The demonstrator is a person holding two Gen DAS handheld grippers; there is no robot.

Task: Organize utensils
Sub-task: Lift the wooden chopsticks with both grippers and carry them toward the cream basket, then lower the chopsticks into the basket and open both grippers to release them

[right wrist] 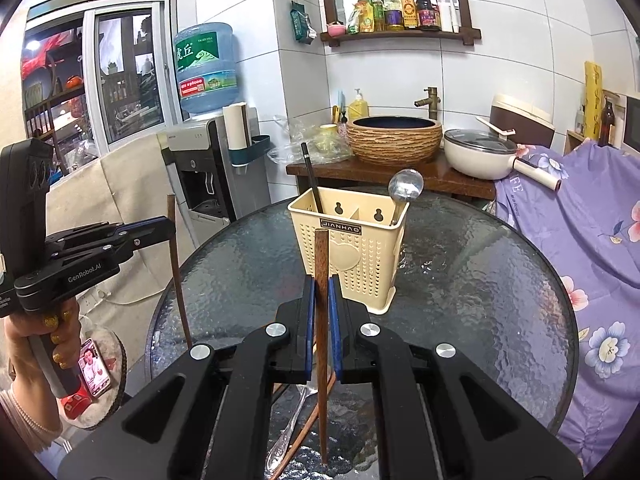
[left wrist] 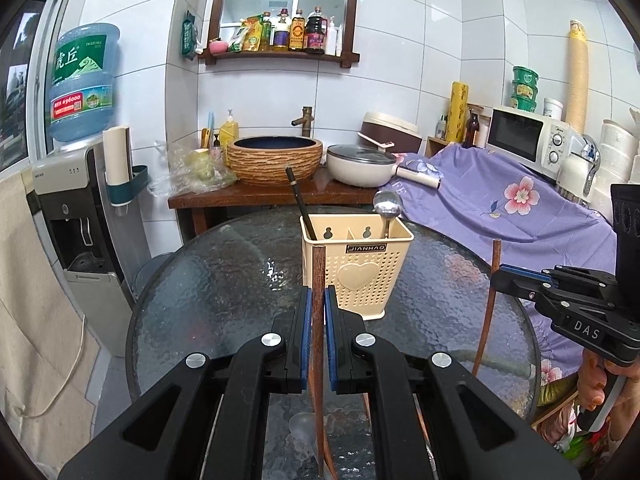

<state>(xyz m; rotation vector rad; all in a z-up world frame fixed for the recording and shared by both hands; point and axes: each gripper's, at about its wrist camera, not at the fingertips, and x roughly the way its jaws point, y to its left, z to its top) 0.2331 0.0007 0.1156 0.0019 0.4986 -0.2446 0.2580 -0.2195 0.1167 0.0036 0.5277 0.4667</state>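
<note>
A cream perforated utensil holder (left wrist: 356, 268) stands on the round glass table (left wrist: 224, 280). It holds a black chopstick (left wrist: 298, 204) on its left and a metal spoon (left wrist: 387, 205) on its right. My left gripper (left wrist: 318, 300) is shut on a brown wooden chopstick (left wrist: 319, 360), held upright in front of the holder. My right gripper (right wrist: 322, 288) is shut on another brown wooden chopstick (right wrist: 321, 320), also upright; it shows in the left wrist view (left wrist: 489, 304). The holder (right wrist: 352, 248) is just beyond it. A spoon (right wrist: 286, 436) and another chopstick (right wrist: 308, 428) lie on the table near me.
Behind the table is a wooden counter (left wrist: 248, 196) with a basin (left wrist: 275, 158), a lidded pan (left wrist: 362, 166) and a plastic bag. A water dispenser (left wrist: 76, 216) stands left. A purple floral cloth (left wrist: 508, 204) covers the right side, with a microwave (left wrist: 528, 140).
</note>
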